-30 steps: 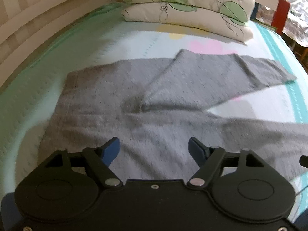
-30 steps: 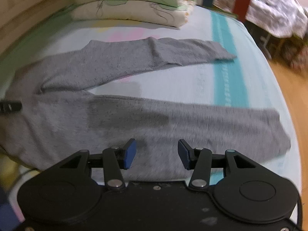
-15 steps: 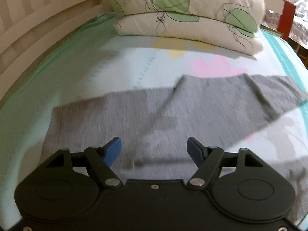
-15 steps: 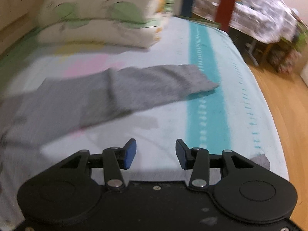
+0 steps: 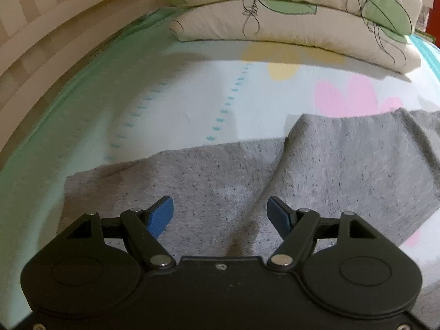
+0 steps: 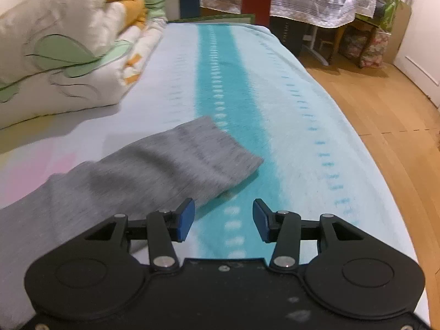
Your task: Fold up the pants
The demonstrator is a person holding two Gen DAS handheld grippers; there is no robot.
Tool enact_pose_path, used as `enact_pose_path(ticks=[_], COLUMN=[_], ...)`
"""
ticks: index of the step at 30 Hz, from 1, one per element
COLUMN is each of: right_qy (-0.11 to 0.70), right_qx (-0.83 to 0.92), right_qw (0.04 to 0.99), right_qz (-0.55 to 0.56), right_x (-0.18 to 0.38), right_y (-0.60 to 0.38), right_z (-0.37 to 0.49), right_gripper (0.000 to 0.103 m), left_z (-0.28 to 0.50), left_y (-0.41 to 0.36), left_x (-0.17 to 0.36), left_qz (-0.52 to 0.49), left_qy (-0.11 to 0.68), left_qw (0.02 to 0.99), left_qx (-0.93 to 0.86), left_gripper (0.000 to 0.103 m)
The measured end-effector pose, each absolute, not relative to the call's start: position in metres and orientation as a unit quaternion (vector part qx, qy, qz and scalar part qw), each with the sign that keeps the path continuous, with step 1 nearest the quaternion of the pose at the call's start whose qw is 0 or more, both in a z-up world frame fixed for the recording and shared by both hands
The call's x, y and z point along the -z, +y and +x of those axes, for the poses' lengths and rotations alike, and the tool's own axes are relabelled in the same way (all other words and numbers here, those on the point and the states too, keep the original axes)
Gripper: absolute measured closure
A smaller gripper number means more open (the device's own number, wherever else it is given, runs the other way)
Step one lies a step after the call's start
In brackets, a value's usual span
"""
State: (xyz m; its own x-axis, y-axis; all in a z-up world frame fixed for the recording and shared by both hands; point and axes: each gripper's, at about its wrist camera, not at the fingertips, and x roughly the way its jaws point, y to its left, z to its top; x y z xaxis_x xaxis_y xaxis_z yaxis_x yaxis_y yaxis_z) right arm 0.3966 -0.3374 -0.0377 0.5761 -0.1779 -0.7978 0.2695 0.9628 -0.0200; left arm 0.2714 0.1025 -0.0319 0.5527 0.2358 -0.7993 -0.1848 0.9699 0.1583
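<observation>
Left gripper (image 5: 220,214): blue fingers spread wide, nothing between them; it hovers low over the top part of the pants, with grey cloth under both fingertips.
Right gripper (image 6: 223,218): fingers parted wide, holding nothing; it hangs just near of a leg's end, the left fingertip at the cloth's edge and the right one over bare sheet.
Pants (image 5: 316,170): grey, speckled, lying flat on the bed. In the left view the straight waist edge lies at the left and a leg runs off to the right, with a raised fold line slanting from the far middle down between the fingers.
Leg end (image 6: 209,151): in the right view one leg comes in from the near left and stops with its cuff on the teal stripe, the cloth blurred.
Sheet (image 5: 170,115): pale, with dotted teal lines, a yellow patch and a pink patch at the far side.
Teal stripe (image 6: 228,88): runs from near to far along the bed, right of the pillows.
Pillows (image 5: 297,8): cream with green leaf print, stacked at the far end of the bed.
Bed rail (image 5: 55,44): pale wood, along the left edge.
Floor (image 6: 385,104): wood, to the right of the bed.
</observation>
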Motion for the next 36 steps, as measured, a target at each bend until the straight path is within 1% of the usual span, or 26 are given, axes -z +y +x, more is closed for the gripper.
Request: enact_pose_path(ticks=[7,13,18,20,21,22,23,25,30,32,34,36], right_qy=[0.425,0.441,0.451,0.446,0.442,0.439,0.441,0.444,0.421,0.423,0.446,0.456], right_qx=[0.153,0.180,0.174,0.161,0.155,0.152,0.153,0.150,0.173,0.204,0.208,0.203], right_qw=[0.887,0.870,0.855,0.855,0.856,0.859,0.861,0.867,0.890,0.883,0.871,0.866], right_qz=[0.091,0.124,0.186,0.212,0.218,0.215,0.204,0.169,0.002,-0.004,0.016,0.008], right_x=[0.057,0.081,0.099,0.103,0.104,0.105,0.105,0.103,0.087,0.087,0.095,0.104], right_y=[-0.359,-0.371,-0.385,-0.388,-0.388,-0.386,-0.383,-0.375,-0.353,-0.366,-0.378,-0.378], right_z=[0.432,0.450,0.455,0.455,0.455,0.455,0.456,0.456,0.452,0.452,0.455,0.456], right_gripper=[0.055,0.055,0.055,0.057,0.062,0.084,0.099,0.098,0.100,0.100,0.100,0.100], left_z=[0.280,0.286,0.292,0.294,0.296,0.297,0.297,0.298,0.301,0.303,0.307,0.311], left_y=[0.097,0.101,0.108,0.109,0.110,0.110,0.110,0.110,0.110,0.111,0.111,0.111], left_x=[0.038,0.042,0.045,0.046,0.047,0.047,0.048,0.048,0.050,0.052,0.055,0.061], left_qz=[0.041,0.044,0.030,0.022,0.021,0.020,0.020,0.023,0.023,0.023,0.022,0.019], left_qy=[0.452,0.450,0.459,0.463,0.465,0.465,0.465,0.464,0.464,0.465,0.470,0.480], left_qw=[0.884,0.885,0.881,0.880,0.879,0.878,0.878,0.879,0.880,0.880,0.876,0.871], left_qx=[-0.114,-0.111,-0.109,-0.108,-0.109,-0.109,-0.108,-0.107,-0.098,-0.100,-0.104,-0.105], left_gripper=[0.028,0.028,0.028,0.028,0.028,0.028,0.028,0.028,0.028,0.028,0.028,0.028])
